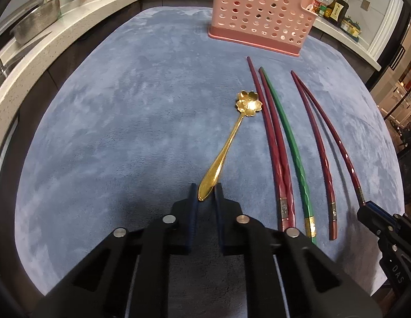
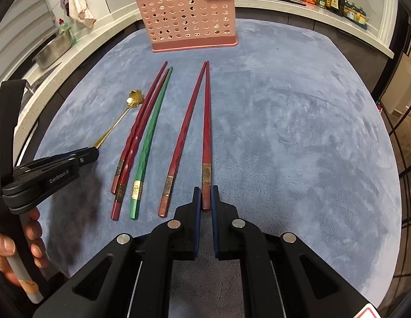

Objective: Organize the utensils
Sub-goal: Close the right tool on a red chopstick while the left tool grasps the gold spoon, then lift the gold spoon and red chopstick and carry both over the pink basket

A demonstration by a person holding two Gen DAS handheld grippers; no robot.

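Left tongs (image 1: 205,191) and right tongs (image 2: 205,194) both nearly closed, level.

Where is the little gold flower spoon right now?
The gold spoon lies on the blue mat, left of the chopsticks, its handle end between the fingers of the left gripper.

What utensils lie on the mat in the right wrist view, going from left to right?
Gold spoon → two red chopsticks lying together → green chopstick → red chopstick → red chopstick with its end between the right gripper's fingers.
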